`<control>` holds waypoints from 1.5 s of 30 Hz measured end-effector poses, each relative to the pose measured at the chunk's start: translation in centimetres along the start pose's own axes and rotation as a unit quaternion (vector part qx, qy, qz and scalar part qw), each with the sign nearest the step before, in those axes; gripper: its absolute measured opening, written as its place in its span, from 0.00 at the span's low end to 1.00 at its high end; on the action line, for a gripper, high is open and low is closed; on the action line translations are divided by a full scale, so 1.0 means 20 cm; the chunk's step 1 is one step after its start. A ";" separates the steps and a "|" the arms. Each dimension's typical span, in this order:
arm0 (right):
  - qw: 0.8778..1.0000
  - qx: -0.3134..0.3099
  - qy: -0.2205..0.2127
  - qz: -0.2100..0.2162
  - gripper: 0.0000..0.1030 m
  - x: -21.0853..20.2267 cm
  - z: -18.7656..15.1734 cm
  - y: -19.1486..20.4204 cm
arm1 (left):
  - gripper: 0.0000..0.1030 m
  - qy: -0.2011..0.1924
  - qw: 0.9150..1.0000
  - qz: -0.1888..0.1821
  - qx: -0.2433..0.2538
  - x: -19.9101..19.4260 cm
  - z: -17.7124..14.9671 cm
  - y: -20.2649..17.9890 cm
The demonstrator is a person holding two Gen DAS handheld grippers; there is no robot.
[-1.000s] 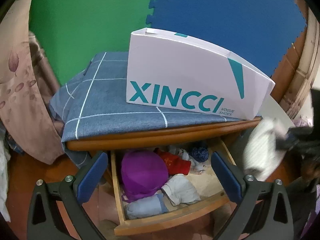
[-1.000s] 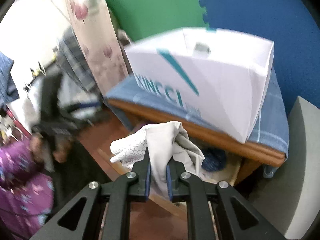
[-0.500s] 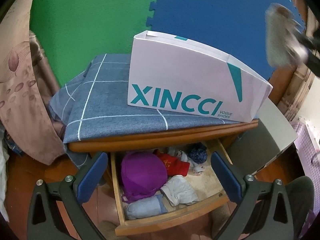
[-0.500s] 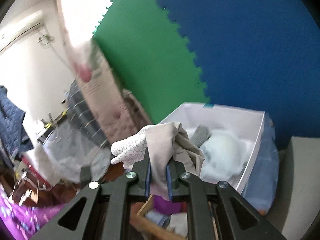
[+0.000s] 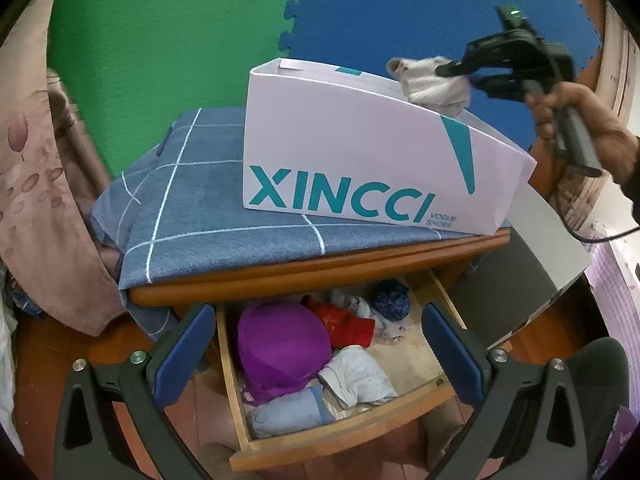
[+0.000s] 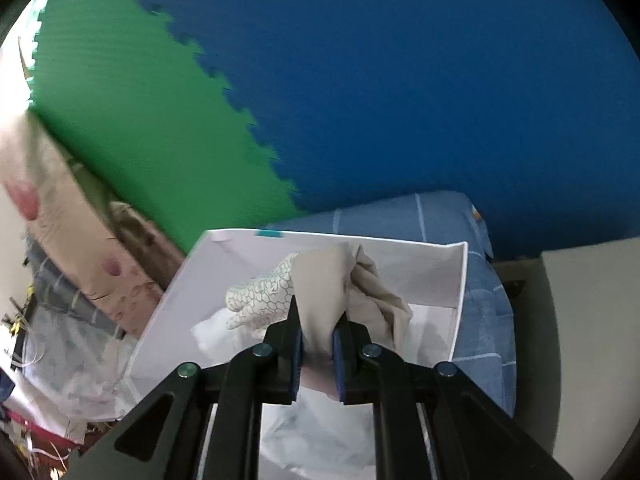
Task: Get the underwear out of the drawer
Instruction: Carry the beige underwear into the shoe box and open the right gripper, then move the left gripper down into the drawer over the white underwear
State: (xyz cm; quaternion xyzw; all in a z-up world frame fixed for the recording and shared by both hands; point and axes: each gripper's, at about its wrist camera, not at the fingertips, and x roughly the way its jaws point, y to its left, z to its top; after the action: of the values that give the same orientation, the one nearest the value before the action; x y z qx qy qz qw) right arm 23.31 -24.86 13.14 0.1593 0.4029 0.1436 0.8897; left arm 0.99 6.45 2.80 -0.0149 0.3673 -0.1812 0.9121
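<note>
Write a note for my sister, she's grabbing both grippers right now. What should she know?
Right gripper: shut on a beige cloth underwear piece with a honeycomb-print edge, held over the open white XINCCI shoe box on the blue checked cloth.
Left gripper: open, holding nothing, facing the open wooden drawer.
Done: this piece is out of the drawer.
Left: release it into the box; the purple, red, white and pale blue garments are in the drawer.

Box (image 5: 360, 152) on cabinet (image 5: 320, 270); open drawer (image 5: 344, 436) below.
</note>
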 end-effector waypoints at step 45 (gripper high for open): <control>0.988 0.011 -0.137 0.076 0.44 -0.64 -1.26 -0.37 | 0.99 0.147 0.989 0.024 -0.013 0.28 -0.08 -0.09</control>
State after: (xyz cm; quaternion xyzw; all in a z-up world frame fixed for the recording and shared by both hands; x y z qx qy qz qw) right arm -3.09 -32.27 2.93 0.2181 0.2652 0.1833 0.9211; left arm 3.07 3.01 -1.84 0.0088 0.5005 -0.1544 0.8518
